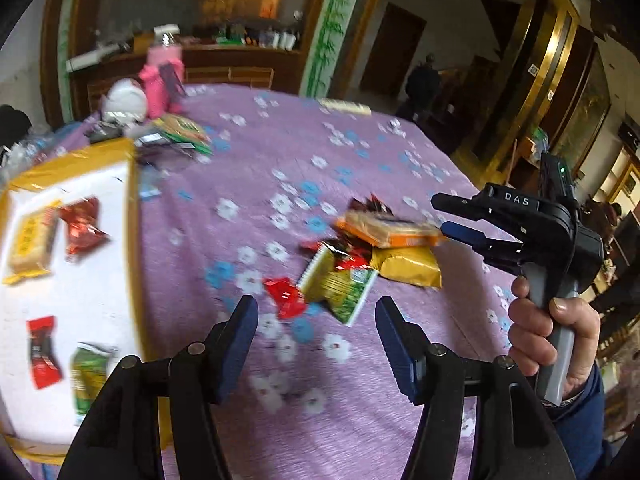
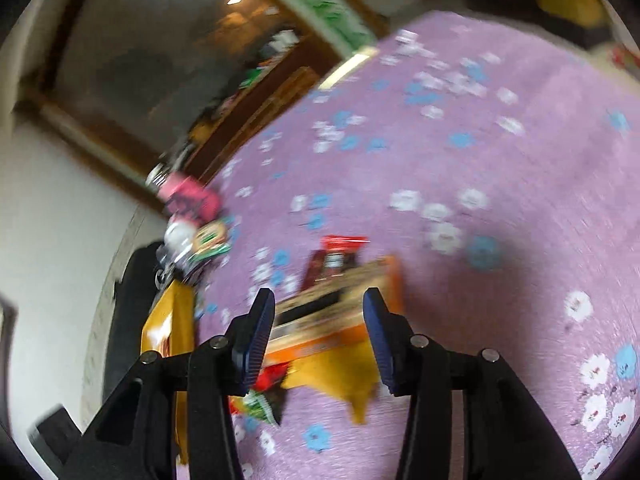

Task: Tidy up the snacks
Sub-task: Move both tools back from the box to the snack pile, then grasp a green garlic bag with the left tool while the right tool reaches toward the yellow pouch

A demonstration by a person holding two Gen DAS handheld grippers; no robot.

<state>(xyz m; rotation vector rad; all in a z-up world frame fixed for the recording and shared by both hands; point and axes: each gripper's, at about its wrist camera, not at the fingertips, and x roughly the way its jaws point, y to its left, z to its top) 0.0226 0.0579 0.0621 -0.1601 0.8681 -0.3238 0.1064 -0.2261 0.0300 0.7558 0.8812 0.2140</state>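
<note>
Centrally, a loose pile of wrapped snacks [image 1: 360, 256] lies on a counter [image 1: 360, 420] covered with a purple flowered cloth. An orange-wrapped biscuit pack [image 1: 390, 232] sits on top of a yellow packet [image 1: 408, 266], with a green packet [image 1: 340, 286] and a red candy [image 1: 286, 296] just beside them. The right tool [image 2: 318, 336] has its fingers spread on either side of the orange pack, apparently lined up to grip it; nothing is pinched yet. The left tool [image 1: 318, 344] hovers near the pile, also spread and holding nothing. At the left, a white tray with a yellow rim [image 1: 130, 184] already holds several snacks laid apart, likely the sorting destination.
</note>
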